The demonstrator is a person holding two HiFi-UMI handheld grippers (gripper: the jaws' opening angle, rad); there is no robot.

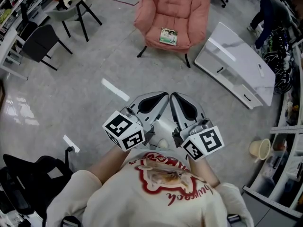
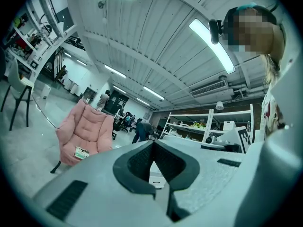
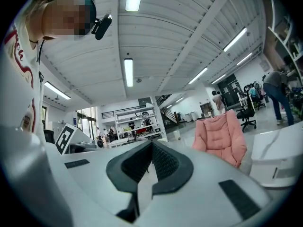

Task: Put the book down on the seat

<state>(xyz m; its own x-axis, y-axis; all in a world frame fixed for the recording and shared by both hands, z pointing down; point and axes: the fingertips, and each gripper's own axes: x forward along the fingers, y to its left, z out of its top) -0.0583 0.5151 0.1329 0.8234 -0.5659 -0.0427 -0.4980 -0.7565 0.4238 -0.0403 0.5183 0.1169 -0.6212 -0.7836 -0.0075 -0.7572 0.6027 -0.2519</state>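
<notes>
A small book (image 1: 168,36) with a green cover lies flat on the seat of the pink armchair (image 1: 177,6) at the top of the head view. In the left gripper view the book (image 2: 81,152) shows on the armchair (image 2: 85,131) across the floor. My left gripper (image 1: 163,97) and right gripper (image 1: 173,97) are held close to the person's chest, side by side, tips pointing toward the chair. Both are shut with nothing between the jaws. The right gripper view shows the armchair (image 3: 221,138) from the side; the book is hidden there.
A white low cabinet (image 1: 236,63) stands right of the armchair. Black chairs (image 1: 40,41) and a stool (image 1: 75,6) stand at the upper left. Shelving (image 1: 289,141) runs along the right edge. A person (image 1: 270,13) bends at the upper right.
</notes>
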